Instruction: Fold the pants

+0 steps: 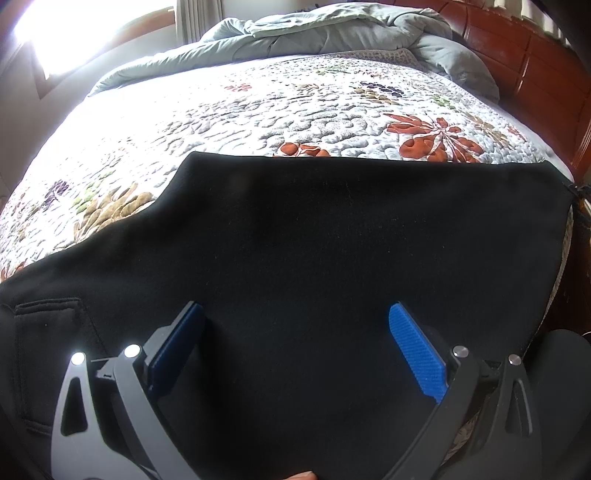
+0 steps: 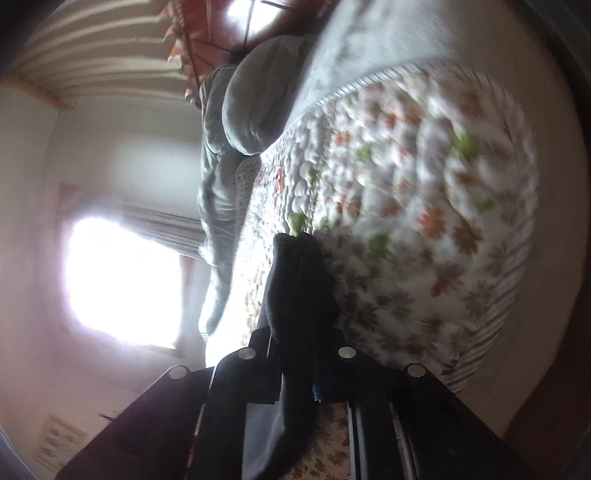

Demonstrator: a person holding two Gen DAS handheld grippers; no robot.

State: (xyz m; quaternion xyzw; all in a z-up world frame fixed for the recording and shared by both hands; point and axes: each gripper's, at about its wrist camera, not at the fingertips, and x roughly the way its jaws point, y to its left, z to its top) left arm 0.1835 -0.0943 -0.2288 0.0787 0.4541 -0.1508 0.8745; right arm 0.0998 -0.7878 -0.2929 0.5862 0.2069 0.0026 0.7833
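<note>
Black pants lie spread across the near part of the bed, a back pocket showing at lower left. My left gripper is open just above the fabric, its blue pads wide apart and empty. In the right wrist view, which is rolled sideways and blurred, my right gripper is shut on a bunched fold of the black pants and holds it up above the quilt.
The bed has a floral quilt, with a grey duvet heaped at the far end against a wooden headboard. A bright window is on the wall. The bed's edge runs on the right.
</note>
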